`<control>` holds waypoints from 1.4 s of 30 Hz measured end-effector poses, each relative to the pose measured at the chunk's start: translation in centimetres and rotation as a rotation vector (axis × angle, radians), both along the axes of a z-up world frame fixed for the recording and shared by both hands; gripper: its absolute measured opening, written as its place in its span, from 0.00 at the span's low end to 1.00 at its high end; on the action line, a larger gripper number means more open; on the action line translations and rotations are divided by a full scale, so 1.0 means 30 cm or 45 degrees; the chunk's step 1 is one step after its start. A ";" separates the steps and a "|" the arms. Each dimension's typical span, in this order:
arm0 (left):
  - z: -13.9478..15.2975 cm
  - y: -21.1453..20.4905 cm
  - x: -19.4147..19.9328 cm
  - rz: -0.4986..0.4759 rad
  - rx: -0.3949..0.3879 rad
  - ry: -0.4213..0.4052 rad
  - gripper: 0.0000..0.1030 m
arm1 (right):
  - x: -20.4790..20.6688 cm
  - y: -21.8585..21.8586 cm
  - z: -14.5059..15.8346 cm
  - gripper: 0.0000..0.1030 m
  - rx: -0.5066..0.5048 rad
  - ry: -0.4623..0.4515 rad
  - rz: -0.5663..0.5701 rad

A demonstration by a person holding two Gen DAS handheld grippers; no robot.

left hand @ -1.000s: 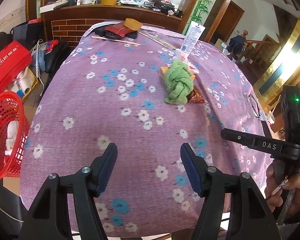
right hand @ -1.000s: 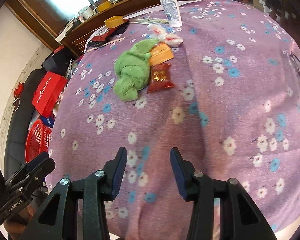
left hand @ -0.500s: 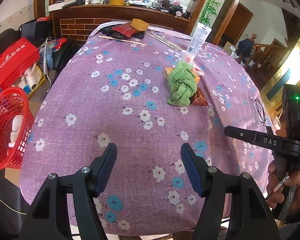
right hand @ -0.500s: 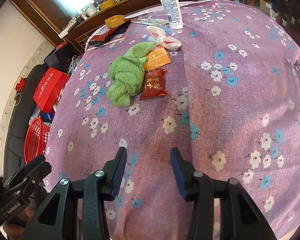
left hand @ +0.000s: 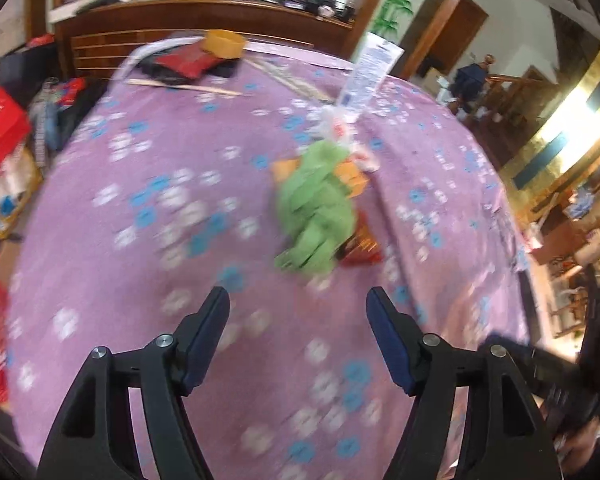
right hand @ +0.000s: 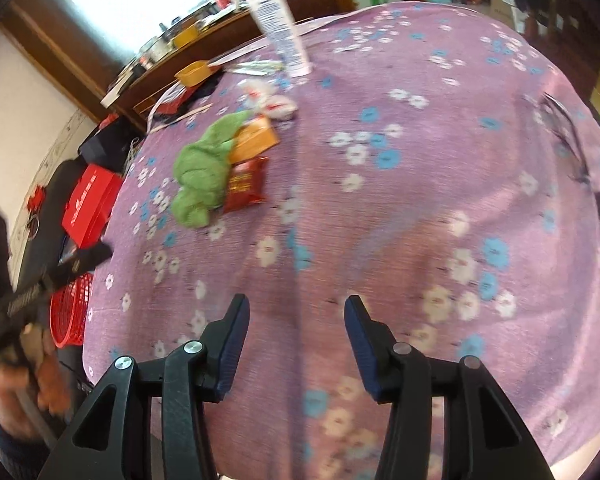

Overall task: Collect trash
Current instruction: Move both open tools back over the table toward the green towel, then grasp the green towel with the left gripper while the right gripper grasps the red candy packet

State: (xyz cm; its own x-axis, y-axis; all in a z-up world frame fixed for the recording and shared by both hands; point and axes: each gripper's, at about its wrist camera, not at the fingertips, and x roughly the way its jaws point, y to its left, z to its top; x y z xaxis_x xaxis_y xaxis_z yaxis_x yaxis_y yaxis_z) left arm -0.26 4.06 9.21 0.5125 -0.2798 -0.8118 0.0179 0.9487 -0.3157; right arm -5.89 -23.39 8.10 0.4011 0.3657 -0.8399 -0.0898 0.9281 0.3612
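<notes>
A crumpled green cloth (left hand: 316, 208) (right hand: 202, 178) lies mid-table on the purple flowered tablecloth (left hand: 160, 240). Beside it are a dark red snack packet (right hand: 246, 184) (left hand: 360, 246), an orange packet (right hand: 256, 138) (left hand: 350, 172) and crumpled white wrappers (right hand: 270, 98) (left hand: 340, 132). My left gripper (left hand: 298, 302) hovers just short of the cloth, its jaws opening with nothing between them. My right gripper (right hand: 296, 310) is over bare tablecloth nearer the front edge, its jaws also opening and empty. A red basket (right hand: 70, 314) stands on the floor at the left.
A white tube (right hand: 282, 34) (left hand: 368, 72) stands upright behind the trash. At the far end lie a yellow bowl (left hand: 224, 42), a red pouch (left hand: 184, 62) and chopsticks (left hand: 184, 86). Glasses (right hand: 564, 128) lie at the right. A red box (right hand: 90, 204) sits on the floor.
Both grippers have moved forward over the table toward the green cloth and packets, which now look larger and closer. Both sets of jaws stand slightly wider.
</notes>
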 end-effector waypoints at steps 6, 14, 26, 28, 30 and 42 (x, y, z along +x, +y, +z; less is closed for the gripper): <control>-0.098 -0.096 0.257 0.047 0.041 0.084 0.74 | -0.048 -0.151 0.009 0.52 -0.030 -0.007 -0.099; -0.178 -0.098 0.296 0.086 0.032 0.095 0.44 | -0.073 -0.230 0.021 0.52 -0.048 -0.016 -0.130; -0.080 0.096 -0.140 0.192 0.049 -0.049 0.43 | 0.219 0.167 0.041 0.53 -0.009 -0.092 0.185; -0.072 0.122 -0.191 0.219 0.062 -0.058 0.43 | 0.273 0.248 0.020 0.53 -0.053 -0.098 0.231; -0.069 0.144 -0.238 0.238 0.074 -0.065 0.43 | 0.333 0.325 -0.016 0.53 -0.079 -0.079 0.269; -0.062 0.195 -0.352 0.266 0.140 -0.101 0.43 | 0.419 0.472 -0.152 0.30 -0.221 -0.019 0.317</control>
State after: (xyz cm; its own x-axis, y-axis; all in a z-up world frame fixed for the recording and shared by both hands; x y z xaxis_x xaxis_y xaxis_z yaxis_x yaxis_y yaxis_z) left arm -10.81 9.91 7.36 0.6133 -0.0735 -0.7864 -0.1618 0.9629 -0.2161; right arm 6.68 -9.22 3.53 0.3295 0.3058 -0.8933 -0.3267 0.9246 0.1959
